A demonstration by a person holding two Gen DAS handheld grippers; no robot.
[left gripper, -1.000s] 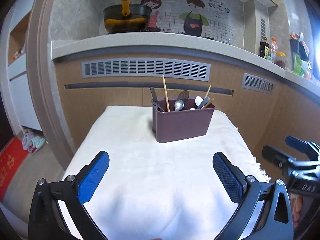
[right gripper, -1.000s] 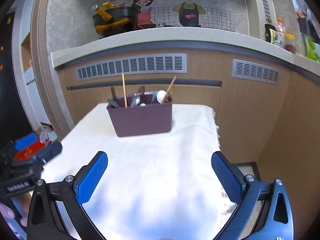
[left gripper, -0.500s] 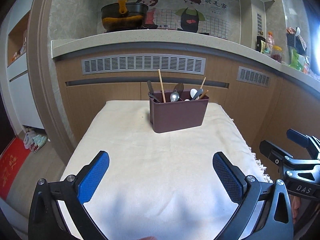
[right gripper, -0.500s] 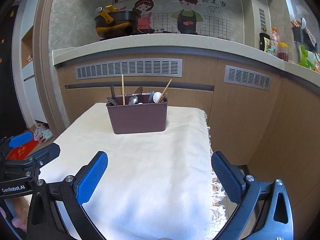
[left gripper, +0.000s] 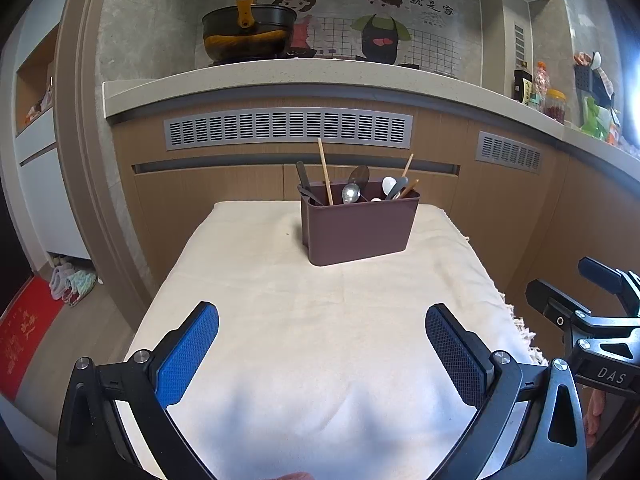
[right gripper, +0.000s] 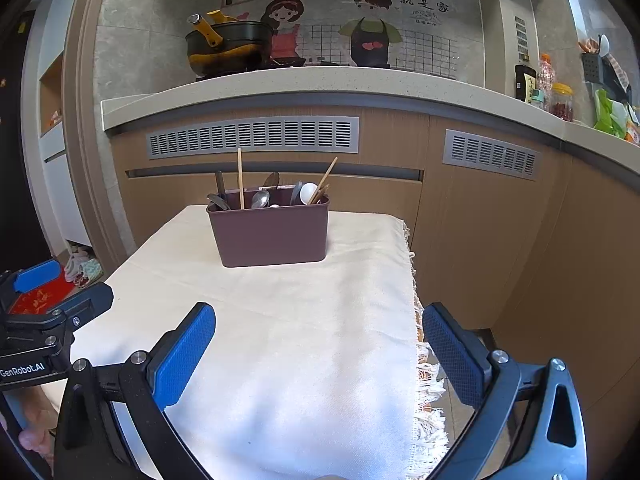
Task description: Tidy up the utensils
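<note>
Utensil caddy [left gripper: 358,226] sits centre-frame, well ahead of both spread, empty grippers [left gripper: 322,350] [right gripper: 319,348], long axis crosswise; neither clearly nearer.

We see a cream fringed tablecloth [left gripper: 320,320] over the table, and behind it a pale speckled stone counter [left gripper: 304,76] above wooden cabinet fronts with a grey slatted vent [left gripper: 288,128]. On the counter stands a black wok with a yellow handle [left gripper: 246,36]; a red floor mat [left gripper: 20,340] lies low at left.
</note>
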